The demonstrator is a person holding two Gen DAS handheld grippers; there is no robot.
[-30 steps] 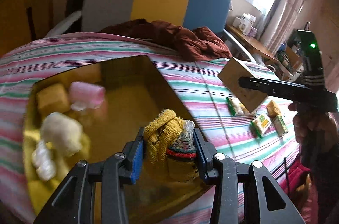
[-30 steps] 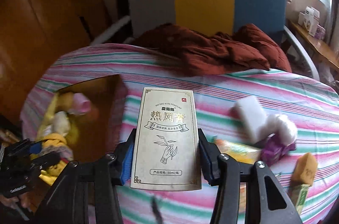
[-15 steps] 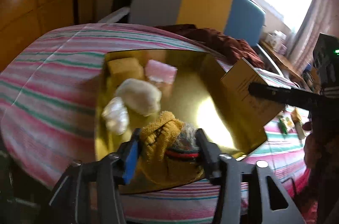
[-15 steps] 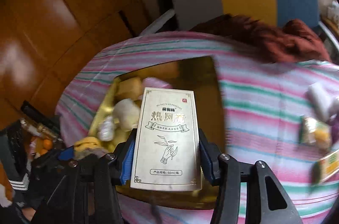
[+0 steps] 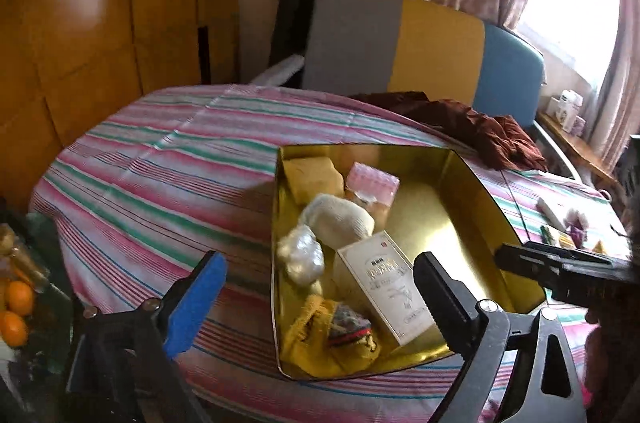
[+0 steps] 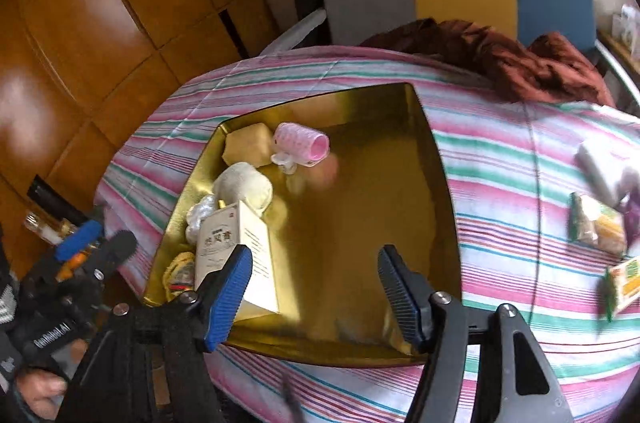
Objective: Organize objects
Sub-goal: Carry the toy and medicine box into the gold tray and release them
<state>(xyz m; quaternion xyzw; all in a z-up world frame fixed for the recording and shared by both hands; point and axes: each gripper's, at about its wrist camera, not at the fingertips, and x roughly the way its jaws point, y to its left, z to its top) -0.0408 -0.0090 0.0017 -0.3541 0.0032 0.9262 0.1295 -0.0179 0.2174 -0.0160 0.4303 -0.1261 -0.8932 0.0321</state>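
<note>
A gold tray (image 5: 472,207) (image 6: 420,183) sits on the striped tablecloth. In it lie a yellow knitted cloth (image 5: 320,339) (image 6: 180,269), a white printed box (image 5: 384,283) (image 6: 240,247), a white fluffy ball (image 5: 340,219) (image 6: 244,185), a clear wrapped lump (image 5: 300,255), a pink roll (image 5: 372,179) (image 6: 302,145) and a tan block (image 5: 314,173) (image 6: 246,145). My left gripper (image 5: 320,295) is open and empty above the tray's near end. My right gripper (image 6: 316,287) is open and empty over the tray's near edge, beside the box.
Small packets (image 6: 600,227) and a white block (image 6: 600,163) lie on the cloth (image 5: 160,183) right of the tray. A dark red garment (image 6: 520,59) lies at the far edge, in front of a grey, yellow and blue chair (image 5: 400,43). Oranges (image 5: 16,303) sit low left.
Both grippers have opened. The yellow knitted cloth left my left gripper and the white box left my right gripper; both now lie in the tray. Both grippers drew back.
</note>
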